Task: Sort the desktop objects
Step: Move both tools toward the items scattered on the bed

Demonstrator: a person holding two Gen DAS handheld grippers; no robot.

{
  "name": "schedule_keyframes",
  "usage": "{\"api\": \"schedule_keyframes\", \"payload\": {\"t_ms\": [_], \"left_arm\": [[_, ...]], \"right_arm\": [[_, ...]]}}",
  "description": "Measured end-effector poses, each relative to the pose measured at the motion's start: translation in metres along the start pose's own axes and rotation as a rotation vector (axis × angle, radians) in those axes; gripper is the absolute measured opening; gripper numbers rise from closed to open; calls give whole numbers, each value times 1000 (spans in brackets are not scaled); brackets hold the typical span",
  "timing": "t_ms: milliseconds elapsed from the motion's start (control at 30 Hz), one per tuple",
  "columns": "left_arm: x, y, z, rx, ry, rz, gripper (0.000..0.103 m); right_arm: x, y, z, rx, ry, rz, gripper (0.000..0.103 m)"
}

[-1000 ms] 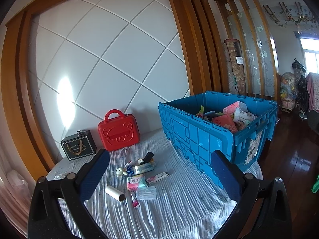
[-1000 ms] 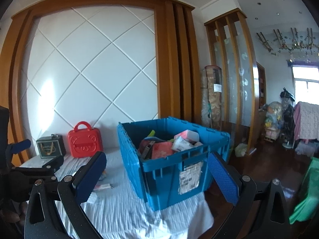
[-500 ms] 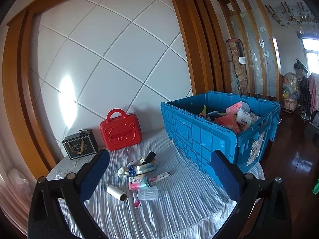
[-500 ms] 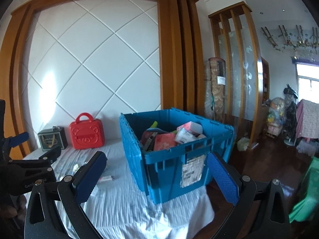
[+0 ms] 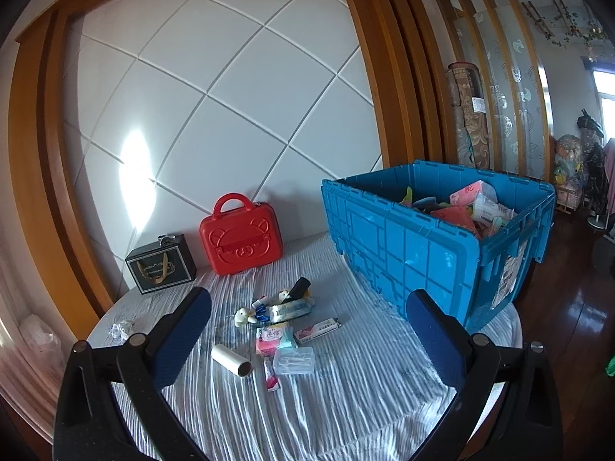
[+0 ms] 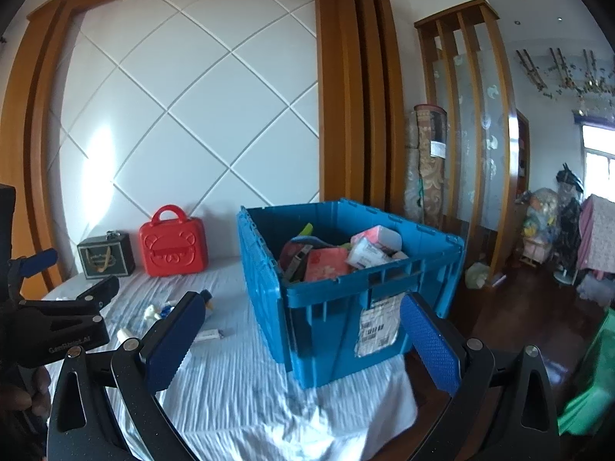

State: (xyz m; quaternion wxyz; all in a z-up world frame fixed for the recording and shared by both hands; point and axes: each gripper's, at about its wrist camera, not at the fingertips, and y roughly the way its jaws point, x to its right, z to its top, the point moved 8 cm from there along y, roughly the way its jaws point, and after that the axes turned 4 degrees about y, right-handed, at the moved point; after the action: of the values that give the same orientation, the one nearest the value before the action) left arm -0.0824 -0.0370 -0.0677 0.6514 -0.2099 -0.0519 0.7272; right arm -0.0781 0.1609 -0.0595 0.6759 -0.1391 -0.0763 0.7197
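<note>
A cluster of small items lies on the white striped cloth: a white roll (image 5: 230, 361), a clear plastic box (image 5: 294, 360), a pink tissue pack (image 5: 271, 340), a small plush toy (image 5: 243, 315) and a black remote (image 5: 299, 288). A blue crate (image 5: 407, 246) full of several packs stands to their right, also in the right wrist view (image 6: 334, 307). My left gripper (image 5: 307, 342) is open and empty, above the table's near side before the cluster. My right gripper (image 6: 300, 340) is open and empty, in front of the crate.
A red bear-face case (image 5: 241, 233) and a black gift box (image 5: 160, 265) stand against the white padded wall at the back left. A crumpled scrap (image 5: 121, 328) lies near the table's left edge. Dark wooden floor (image 6: 511, 315) lies to the right.
Both views have shifted slightly; the crate and table items sit a little lower and closer in frame. Both grippers stay open and empty.
</note>
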Motion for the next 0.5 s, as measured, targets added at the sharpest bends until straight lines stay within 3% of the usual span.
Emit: {"api": "schedule_keyframes", "payload": {"t_ms": [100,233,367,500], "left_arm": [[-25,19,-30,-63,-22,38,103],[-72,54,-78,-178,-84,96,103],[-120,94,-120,-275,-116,170,103],[-159,136,-154,-366,-147,186,103]], "right_arm": [[-17,25,-17,-80,20,75,103],[-56,56,-36,-97,-71,124,103],[-91,97,-56,-160,-85,184,103],[-134,153,-82,-239,-105,258,103]]}}
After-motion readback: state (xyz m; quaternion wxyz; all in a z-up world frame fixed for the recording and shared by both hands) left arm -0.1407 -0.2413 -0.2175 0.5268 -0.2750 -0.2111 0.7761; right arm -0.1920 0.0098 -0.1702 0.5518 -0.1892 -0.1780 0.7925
